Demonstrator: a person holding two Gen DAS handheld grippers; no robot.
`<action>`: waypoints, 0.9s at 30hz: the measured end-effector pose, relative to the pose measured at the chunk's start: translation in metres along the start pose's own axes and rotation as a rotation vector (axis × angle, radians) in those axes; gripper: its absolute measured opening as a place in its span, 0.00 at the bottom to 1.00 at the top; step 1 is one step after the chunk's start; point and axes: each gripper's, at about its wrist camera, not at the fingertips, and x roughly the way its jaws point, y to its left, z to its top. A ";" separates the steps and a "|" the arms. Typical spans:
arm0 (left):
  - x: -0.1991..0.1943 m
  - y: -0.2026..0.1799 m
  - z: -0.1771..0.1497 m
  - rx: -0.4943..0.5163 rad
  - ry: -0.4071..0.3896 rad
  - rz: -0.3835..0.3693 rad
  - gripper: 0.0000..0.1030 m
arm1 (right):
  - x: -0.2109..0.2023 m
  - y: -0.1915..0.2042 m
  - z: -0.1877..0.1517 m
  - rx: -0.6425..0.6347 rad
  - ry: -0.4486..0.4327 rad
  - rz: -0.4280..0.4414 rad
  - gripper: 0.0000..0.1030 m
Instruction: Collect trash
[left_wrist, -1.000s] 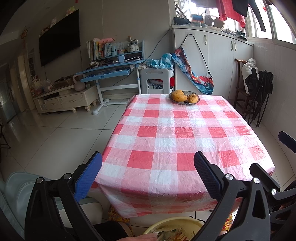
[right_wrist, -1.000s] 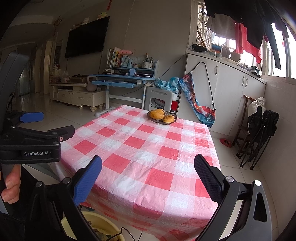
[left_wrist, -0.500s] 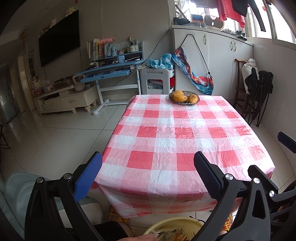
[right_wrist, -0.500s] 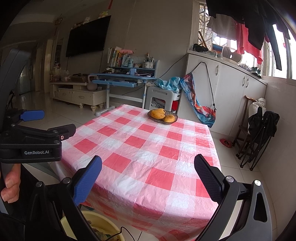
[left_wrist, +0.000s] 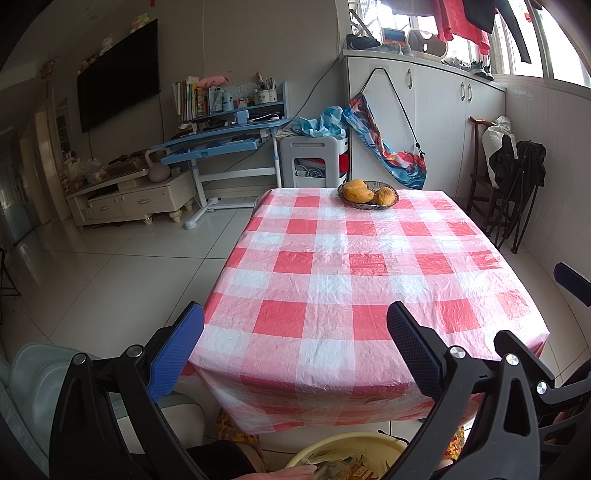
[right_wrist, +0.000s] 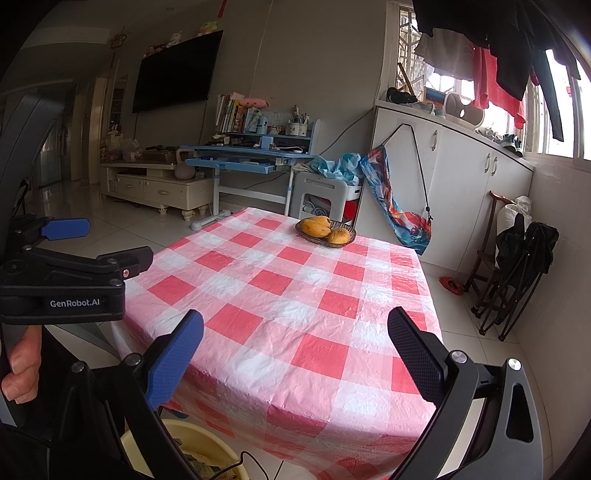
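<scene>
Both the left gripper (left_wrist: 295, 347) and right gripper (right_wrist: 295, 350) hang spread wide, holding nothing. The trash sits in the yellow basin (left_wrist: 347, 448) below the surface's (left_wrist: 369, 266) near edge; scan that cloth for leftovers before stopping.

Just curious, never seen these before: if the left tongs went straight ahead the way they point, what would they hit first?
Probably the checked tablecloth: the open left tongs aim over its near edge. Depth is unclear.
</scene>
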 end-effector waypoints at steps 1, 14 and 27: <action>0.000 0.000 0.000 0.001 0.000 0.000 0.93 | 0.000 0.000 0.000 0.000 0.000 0.000 0.93; 0.004 0.005 0.004 -0.027 0.028 -0.034 0.93 | 0.001 0.001 0.000 -0.003 0.003 0.001 0.93; 0.016 0.039 0.011 -0.128 -0.020 -0.026 0.93 | 0.001 0.002 -0.004 -0.012 0.009 0.000 0.93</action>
